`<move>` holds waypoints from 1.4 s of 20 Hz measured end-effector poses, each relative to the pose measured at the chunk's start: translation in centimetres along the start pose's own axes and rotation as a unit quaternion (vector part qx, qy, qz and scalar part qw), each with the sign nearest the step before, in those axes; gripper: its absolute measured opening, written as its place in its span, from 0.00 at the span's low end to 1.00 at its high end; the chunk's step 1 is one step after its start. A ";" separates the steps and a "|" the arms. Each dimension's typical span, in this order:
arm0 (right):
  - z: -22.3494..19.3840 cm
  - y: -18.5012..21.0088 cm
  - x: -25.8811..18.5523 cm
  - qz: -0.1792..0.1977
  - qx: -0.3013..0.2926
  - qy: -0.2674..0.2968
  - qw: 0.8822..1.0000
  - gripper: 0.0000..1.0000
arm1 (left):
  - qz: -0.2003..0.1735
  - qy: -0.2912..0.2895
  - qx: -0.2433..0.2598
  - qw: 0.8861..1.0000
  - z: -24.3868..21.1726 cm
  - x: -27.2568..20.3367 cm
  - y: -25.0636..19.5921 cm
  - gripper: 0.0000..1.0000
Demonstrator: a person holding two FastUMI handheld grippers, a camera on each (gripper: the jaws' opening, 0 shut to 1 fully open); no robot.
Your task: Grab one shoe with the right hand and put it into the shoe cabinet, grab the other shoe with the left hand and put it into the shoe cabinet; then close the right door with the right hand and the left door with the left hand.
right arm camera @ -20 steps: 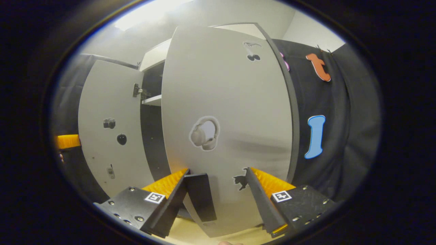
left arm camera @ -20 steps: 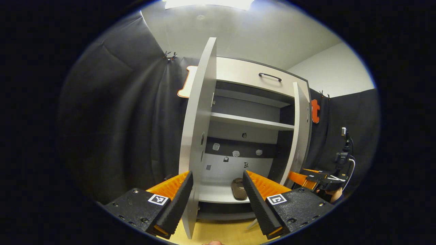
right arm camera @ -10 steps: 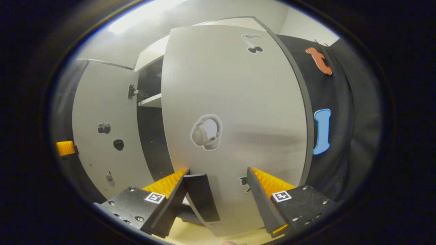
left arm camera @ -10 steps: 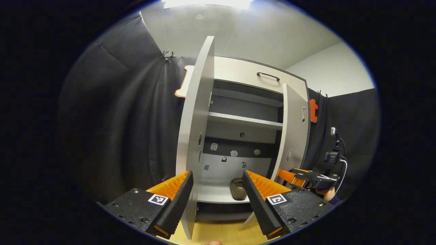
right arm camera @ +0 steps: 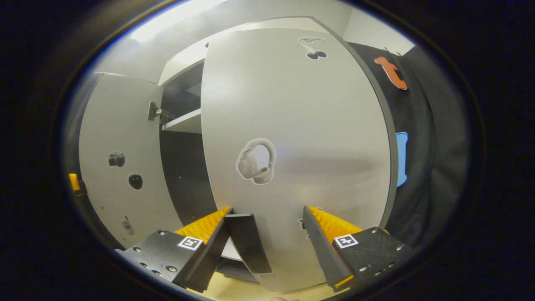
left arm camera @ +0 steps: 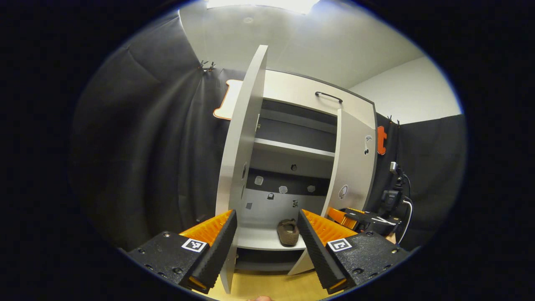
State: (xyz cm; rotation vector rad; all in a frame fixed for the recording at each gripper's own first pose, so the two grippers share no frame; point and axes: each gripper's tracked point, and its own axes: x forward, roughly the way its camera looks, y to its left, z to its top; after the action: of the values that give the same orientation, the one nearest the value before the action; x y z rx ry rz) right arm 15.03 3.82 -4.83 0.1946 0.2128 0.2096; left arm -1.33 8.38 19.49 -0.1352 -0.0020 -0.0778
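The shoe cabinet (left arm camera: 301, 90) is pale grey with dark inner walls. One brown shoe (left arm camera: 287, 232) lies on its bottom shelf (left arm camera: 259, 240). The left door (left arm camera: 240, 159) stands wide open, edge-on, its edge just inside my left gripper's (left arm camera: 267, 246) left finger; that gripper is open and holds nothing. The right door (left arm camera: 351, 163) is partly swung in. In the right gripper view the right door (right arm camera: 292, 146) stands right in front of my open right gripper (right arm camera: 267, 246); I cannot tell if the fingers touch it. The right gripper (left arm camera: 363, 217) shows low by that door.
The left door's inner face (right arm camera: 121, 167) and a middle shelf (right arm camera: 184, 123) lie left of the right door. A fingertip of the left gripper (right arm camera: 74, 184) peeks past that door. Black booth cloth (left arm camera: 146, 159) surrounds the cabinet; wooden floor (left arm camera: 267, 288) lies below. A cabled device (left arm camera: 393, 192) hangs at right.
The right door has swung further toward shut, with my right gripper following its face. The left door and left gripper have barely moved.
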 end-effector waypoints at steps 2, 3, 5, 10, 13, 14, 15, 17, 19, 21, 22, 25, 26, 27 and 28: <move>0.1 -0.1 0.5 -0.011 -0.006 -0.004 1.000 0.97 | 0.001 0.001 0.000 1.000 -0.1 -0.1 0.0 0.88; 0.0 -0.1 0.5 -0.016 -0.008 -0.006 1.000 0.97 | 0.003 0.001 0.002 1.000 -0.1 -0.1 0.1 0.90; 0.0 0.0 0.9 -0.027 -0.014 -0.009 0.999 0.98 | 0.004 -0.008 0.007 1.000 0.3 -0.3 -0.2 0.88; 0.1 -0.2 1.9 -0.048 -0.027 -0.020 0.998 0.98 | 0.021 -0.018 0.009 1.000 1.1 -2.8 1.3 0.94; 0.0 -0.1 2.1 -0.056 -0.037 -0.024 0.997 0.98 | 0.040 -0.017 0.009 0.999 1.2 -3.8 2.5 0.94; 0.0 -0.1 2.2 -0.058 -0.040 -0.026 0.997 0.98 | 0.049 -0.017 0.011 0.999 1.2 -4.2 3.1 0.94; -0.1 0.0 2.2 -0.060 -0.042 -0.028 0.997 0.98 | 0.059 -0.017 0.014 0.998 1.2 -4.6 3.8 0.94; -0.2 0.0 2.1 -0.063 -0.047 -0.029 0.996 0.98 | 0.080 -0.016 0.020 0.996 1.2 -5.4 5.0 0.93; -0.2 0.0 2.2 -0.067 -0.052 -0.031 0.996 0.99 | 0.101 -0.016 0.026 0.994 1.2 -5.8 6.5 0.94; -0.2 0.0 2.3 -0.070 -0.054 -0.033 0.996 0.99 | 0.119 -0.016 0.031 0.992 1.1 -6.0 7.8 0.94; -0.3 0.0 2.3 -0.071 -0.056 -0.034 0.995 0.98 | 0.124 -0.013 0.031 0.992 0.8 -5.9 8.3 0.94; -0.3 0.0 2.3 -0.073 -0.059 -0.035 0.995 0.99 | 0.126 -0.004 0.027 0.992 -0.3 -5.2 9.2 0.94; -0.3 -0.1 2.3 -0.074 -0.059 -0.036 0.995 0.98 | 0.126 0.000 0.026 0.992 -0.8 -4.8 9.6 0.94; -0.3 0.0 2.3 -0.075 -0.059 -0.036 0.995 0.98 | 0.126 0.005 0.025 0.992 -1.3 -4.5 10.1 0.94; -0.3 0.0 2.3 -0.076 -0.060 -0.037 0.995 0.98 | 0.126 0.010 0.024 0.992 -1.9 -4.1 10.5 0.94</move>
State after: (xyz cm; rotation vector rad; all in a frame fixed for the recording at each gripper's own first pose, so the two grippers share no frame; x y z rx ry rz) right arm 17.20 4.35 -5.55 0.0663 0.1405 0.0628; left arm -4.64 18.78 16.14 -0.0849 0.0341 0.1730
